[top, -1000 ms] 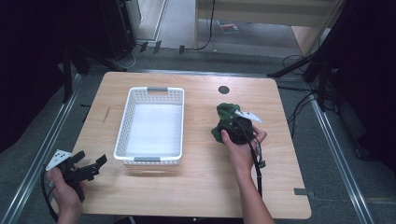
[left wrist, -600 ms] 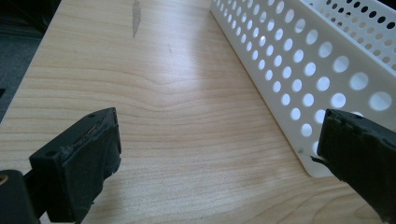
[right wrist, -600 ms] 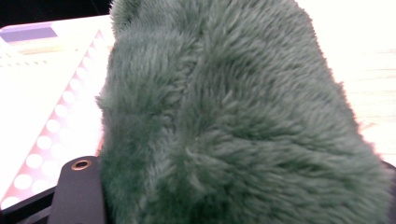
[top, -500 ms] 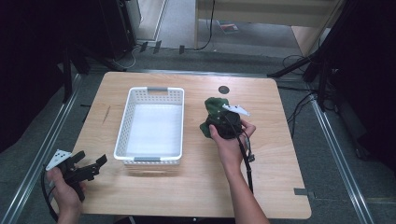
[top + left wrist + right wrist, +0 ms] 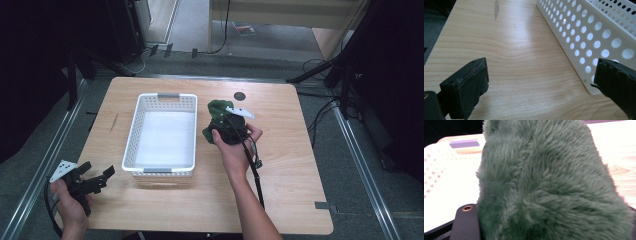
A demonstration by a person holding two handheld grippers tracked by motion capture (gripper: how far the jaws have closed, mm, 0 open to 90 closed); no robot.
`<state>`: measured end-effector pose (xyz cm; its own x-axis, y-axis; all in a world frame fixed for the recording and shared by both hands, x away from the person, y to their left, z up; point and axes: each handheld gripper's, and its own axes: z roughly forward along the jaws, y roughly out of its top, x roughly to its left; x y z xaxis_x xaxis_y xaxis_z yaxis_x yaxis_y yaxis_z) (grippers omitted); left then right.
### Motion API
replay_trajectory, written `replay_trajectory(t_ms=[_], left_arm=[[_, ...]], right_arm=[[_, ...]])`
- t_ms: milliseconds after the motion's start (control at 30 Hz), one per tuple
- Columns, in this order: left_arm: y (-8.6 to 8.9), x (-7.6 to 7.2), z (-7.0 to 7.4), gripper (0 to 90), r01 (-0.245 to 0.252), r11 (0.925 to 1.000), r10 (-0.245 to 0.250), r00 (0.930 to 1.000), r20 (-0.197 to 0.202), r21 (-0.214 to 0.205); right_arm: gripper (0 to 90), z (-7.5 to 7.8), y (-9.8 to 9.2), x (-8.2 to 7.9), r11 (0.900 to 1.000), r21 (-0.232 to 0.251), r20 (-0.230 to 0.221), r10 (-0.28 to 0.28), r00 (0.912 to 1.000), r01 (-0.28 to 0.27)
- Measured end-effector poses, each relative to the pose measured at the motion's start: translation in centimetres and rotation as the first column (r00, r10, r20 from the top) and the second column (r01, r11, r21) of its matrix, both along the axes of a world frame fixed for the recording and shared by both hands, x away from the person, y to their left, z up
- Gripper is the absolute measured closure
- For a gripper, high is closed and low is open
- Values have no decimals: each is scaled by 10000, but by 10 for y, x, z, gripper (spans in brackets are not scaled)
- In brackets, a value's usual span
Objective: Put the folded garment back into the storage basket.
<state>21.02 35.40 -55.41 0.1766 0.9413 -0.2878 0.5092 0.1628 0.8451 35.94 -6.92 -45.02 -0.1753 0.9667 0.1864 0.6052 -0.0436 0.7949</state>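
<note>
One green plush item (image 5: pixel 216 116) is clamped in the right gripper (image 5: pixel 231 129), held above the table just beside the right long wall of the white basket (image 5: pixel 165 170), toward the far edge. The basket's open interior lies directly to the left of the jaws. The left gripper (image 5: pixel 92 181), jaws apart and empty, rests at the near-left corner, well away.

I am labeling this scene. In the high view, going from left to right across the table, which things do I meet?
left gripper → white basket → green plush toy held by the right gripper → small dark disc on the wooden table
</note>
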Motion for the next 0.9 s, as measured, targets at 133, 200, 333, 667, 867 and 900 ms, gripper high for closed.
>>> replay_trajectory(t_ms=[133,200,333,667,867,900], left_arm=[[0,0,0,6,5,10000,-5,10000,-6,5],[0,0,0,6,-3,10000,3,10000,3,-1],[0,0,0,5,-10,10000,11,10000,-21,28],[-1,0,0,6,6,10000,-6,10000,-20,68],[0,0,0,6,15,10000,-15,10000,-8,48],[0,0,0,5,16,10000,-16,10000,-5,47]], right_arm=[[308,2,7,1,10000,19,-33,41,10000,-41],[307,3,13,1,9999,7,-16,131,9999,-131],[307,7,26,2,9996,29,-10,273,9996,-273],[306,13,51,3,9977,24,107,680,9976,-680],[305,14,70,4,9959,75,113,901,9959,-902],[305,14,76,4,9950,69,119,1000,9949,-1001]])
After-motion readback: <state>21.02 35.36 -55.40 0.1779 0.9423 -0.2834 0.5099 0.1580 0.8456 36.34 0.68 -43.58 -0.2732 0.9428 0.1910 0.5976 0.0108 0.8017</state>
